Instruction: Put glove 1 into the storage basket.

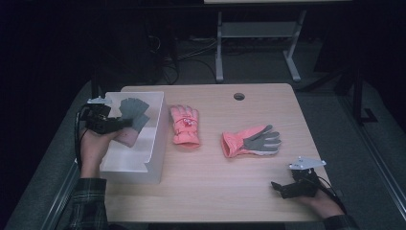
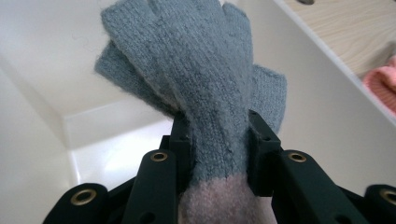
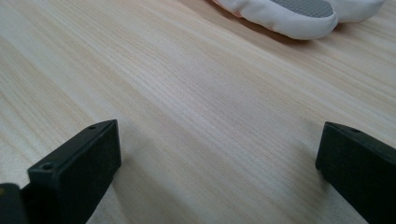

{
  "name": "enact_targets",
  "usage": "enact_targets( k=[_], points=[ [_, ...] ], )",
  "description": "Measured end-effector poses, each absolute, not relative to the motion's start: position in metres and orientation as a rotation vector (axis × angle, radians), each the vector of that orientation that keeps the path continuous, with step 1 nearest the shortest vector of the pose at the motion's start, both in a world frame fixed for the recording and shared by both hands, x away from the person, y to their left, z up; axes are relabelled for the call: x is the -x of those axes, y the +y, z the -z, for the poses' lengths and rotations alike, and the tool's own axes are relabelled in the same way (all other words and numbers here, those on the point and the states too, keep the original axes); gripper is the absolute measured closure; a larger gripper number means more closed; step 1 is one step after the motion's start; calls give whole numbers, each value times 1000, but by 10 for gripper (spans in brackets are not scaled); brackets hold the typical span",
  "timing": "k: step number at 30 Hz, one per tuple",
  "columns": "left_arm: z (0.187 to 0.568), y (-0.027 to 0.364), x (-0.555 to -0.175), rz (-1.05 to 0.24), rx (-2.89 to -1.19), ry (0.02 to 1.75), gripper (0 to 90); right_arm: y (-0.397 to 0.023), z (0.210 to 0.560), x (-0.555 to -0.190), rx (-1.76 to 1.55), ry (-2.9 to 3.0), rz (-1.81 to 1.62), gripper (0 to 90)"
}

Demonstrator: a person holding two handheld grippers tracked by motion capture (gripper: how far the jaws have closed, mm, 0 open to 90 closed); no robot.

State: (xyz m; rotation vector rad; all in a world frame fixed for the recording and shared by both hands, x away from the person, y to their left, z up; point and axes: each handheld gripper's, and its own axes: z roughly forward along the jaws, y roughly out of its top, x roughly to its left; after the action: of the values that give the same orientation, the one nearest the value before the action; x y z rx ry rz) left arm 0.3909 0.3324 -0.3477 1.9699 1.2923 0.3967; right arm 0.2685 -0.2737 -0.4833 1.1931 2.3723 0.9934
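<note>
From the high view, your left tongs [image 1: 125,122] hold a grey knit glove [image 1: 133,113] over the open white bin [image 1: 154,158] at the left edge of the tabletop [image 1: 230,191], the glove's fingers spread above the bin's inside. A pink glove [image 1: 185,124] lies just right of the bin, and an orange glove with a grey palm [image 1: 251,141] lies farther right, well apart from it. Your right tongs [image 1: 276,187] rest low over the tabletop's near right part, jaws apart. In the left gripper view, your left tongs [image 2: 218,140] are clamped on the grey knit glove [image 2: 196,70] near its pale pink cuff, with the bin's white walls [image 2: 42,60] behind it. In the right gripper view, your right tongs [image 3: 219,154] stand wide open over bare wood, gripping nothing, and the white fingertips of the orange glove [image 3: 289,16] lie ahead.
</note>
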Motion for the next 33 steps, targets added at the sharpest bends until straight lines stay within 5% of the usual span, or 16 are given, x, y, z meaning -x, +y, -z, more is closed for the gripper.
enact_targets(
  k=[33],
  points=[
    [418, 333, -416, -346, -2131, 1487, 655, -274, 483, -268, -1193, 2373, -993, 0]
  ],
)
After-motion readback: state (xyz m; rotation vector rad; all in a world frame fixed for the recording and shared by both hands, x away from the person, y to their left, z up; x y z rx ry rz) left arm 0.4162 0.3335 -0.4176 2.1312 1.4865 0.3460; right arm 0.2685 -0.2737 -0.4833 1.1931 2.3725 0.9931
